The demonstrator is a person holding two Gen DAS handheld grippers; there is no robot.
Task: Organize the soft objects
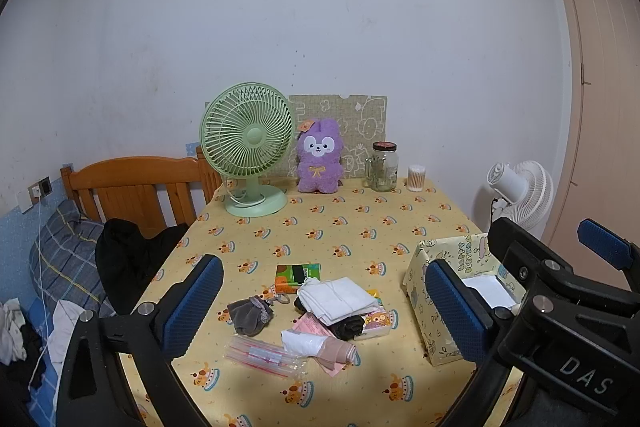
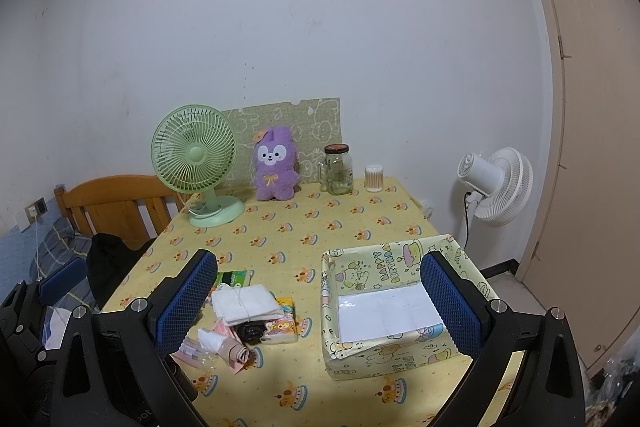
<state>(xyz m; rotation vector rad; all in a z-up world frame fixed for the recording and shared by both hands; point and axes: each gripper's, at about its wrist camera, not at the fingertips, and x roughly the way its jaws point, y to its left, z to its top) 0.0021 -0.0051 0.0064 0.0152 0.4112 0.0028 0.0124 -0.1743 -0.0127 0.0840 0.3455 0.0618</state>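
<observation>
So here's my setup. The table with the yellow cake-print cloth [image 2: 360,223] is pushed up against the wall, which I'm guessing is why the tall stuff sits along the back: the mint-green desk fan [image 1: 246,147], the fuzzy purple plush bunny [image 1: 319,157] leaning on a patterned board, the clear glass jar with a dark lid [image 1: 383,167] and a little tub of cotton swabs [image 1: 416,177]. That leaves the near half free to work on.

The open-top box wrapped in pale yellow birthday paper [image 2: 400,307] sits on the near right, mouth up, with only a white sheet lining the bottom. I read it as the bin for the soft things, with nothing sorted into it yet.

The soft pile is just left of the box: a folded white cloth tied with string [image 1: 340,297] lying over a black fabric piece [image 1: 352,327], a grey drawstring pouch [image 1: 250,315], a rolled white and beige cloth [image 1: 320,347], plus a clear zip bag [image 1: 262,353] and a green packet [image 1: 298,273] behind them.

My left gripper [image 1: 324,311] is spread wide over the pile, holding nothing. My right gripper [image 2: 318,303] is equally wide, empty, framing the box's left wall. Probably the left picks and the right stays by the box.
</observation>
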